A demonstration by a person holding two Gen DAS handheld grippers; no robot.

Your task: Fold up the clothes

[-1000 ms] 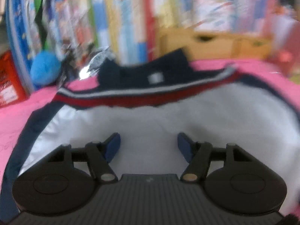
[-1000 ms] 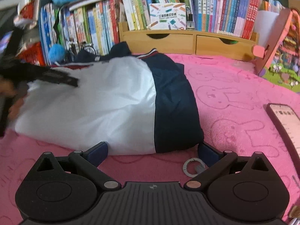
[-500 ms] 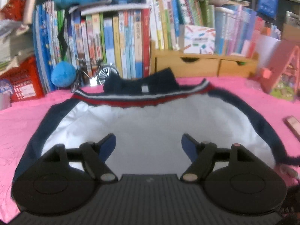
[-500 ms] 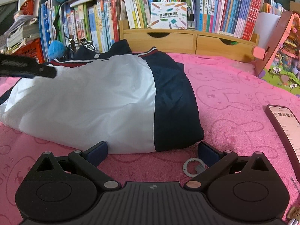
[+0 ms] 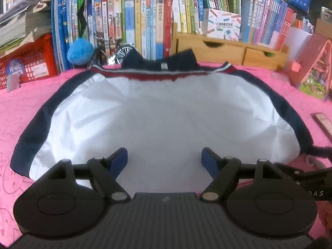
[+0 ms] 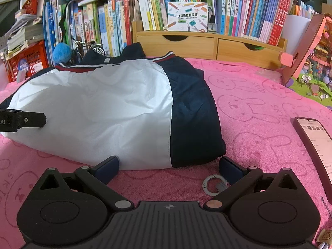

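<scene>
Two grippers, both spread wide and empty: left gripper (image 5: 165,158) hangs over the near white panel of the jacket (image 6: 116,108), right gripper (image 6: 168,167) sits just short of its near hem, by the navy side band. Jacket lies folded on the pink blanket (image 6: 259,112), collar toward the bookshelf, long axis running away from both tools; I'd judge the left nearer for the next fold. Readable text: "POCKET LABEL PRINTER" on the box (image 6: 187,17); "SKIP" woven into the blanket.
</scene>
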